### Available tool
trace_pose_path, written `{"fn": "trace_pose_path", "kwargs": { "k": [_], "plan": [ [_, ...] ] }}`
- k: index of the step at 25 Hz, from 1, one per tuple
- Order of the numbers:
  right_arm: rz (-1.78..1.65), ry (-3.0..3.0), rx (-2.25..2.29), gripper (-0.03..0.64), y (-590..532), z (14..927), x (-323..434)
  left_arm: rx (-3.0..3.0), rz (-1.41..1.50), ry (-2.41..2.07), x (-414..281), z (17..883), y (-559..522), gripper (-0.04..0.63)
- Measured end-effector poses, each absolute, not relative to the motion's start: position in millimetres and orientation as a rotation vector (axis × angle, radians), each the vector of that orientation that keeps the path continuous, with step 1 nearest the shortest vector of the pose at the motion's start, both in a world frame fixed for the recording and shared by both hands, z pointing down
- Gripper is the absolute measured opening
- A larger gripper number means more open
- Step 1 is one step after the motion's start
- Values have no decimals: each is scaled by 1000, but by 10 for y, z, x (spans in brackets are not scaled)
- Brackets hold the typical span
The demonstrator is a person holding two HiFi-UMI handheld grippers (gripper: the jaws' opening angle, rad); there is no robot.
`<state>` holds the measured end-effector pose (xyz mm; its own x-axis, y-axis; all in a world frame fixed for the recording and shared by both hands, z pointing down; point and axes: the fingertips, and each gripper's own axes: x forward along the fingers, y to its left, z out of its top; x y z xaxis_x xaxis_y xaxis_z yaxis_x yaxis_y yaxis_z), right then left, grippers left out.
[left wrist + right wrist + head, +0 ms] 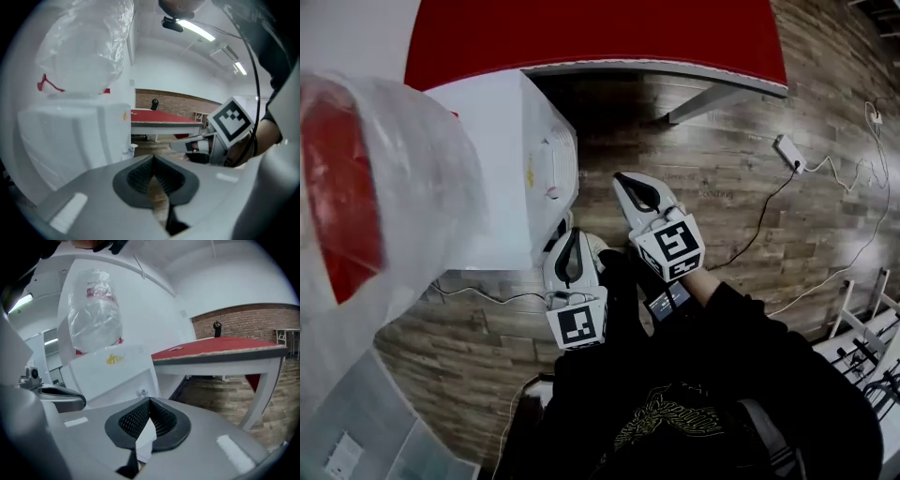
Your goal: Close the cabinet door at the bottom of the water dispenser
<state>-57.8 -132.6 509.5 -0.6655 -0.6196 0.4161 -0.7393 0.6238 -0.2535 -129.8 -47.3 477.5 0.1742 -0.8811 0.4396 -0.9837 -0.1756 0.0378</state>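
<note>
Since no door leaf stood out from the front of the water dispenser (pixel 492 150) in the head view, we judged the cabinet door to be shut already, or very nearly so. We could not pick out the door itself. It sits at the foot of the white housing, which we saw steeply from above, and in both gripper views the gripper bodies covered that lower part. As far as we could tell, nothing of the task was left except perhaps a look to confirm that the door had latched.

The dispenser stood at the left on the wooden floor (pixel 722 216), beside the red table (pixel 600 37), with its plastic-wrapped bottle (pixel 384 187) on top.

We held both tools off the dispenser, in front of the body and touching nothing. The left gripper (pixel 570 251) sat low and close to the dispenser's front corner, pointing forward and somewhat down. The right gripper (pixel 636 192) sat a little further out and just beside it, angled much the same way.

Both pairs of tongs were pressed together. In each gripper view the ribbed pads met along a single seam with nothing caught between them, so neither tool carried anything.
</note>
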Motion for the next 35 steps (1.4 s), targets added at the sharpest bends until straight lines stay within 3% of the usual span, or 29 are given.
{"fn": "trace_pose_path", "kwargs": {
  "k": [14, 21, 25, 35],
  "plan": [
    [408, -2854, 1220, -5, -1345, 2612, -439, 2165, 201, -2066, -1702, 2760, -705, 8],
    [345, -2934, 1156, -4, -1047, 2268, -579, 2147, 120, -2216, -2047, 2305, -559, 8],
    [197, -2921, 1171, -3, -1095, 2120, -655, 2118, 95, -2236, -2166, 2273, -468, 8],
    [188, -2909, 1161, -3, -1179, 2135, -777, 2092, 87, -2257, -2306, 2293, -502, 8]
  ]
}}
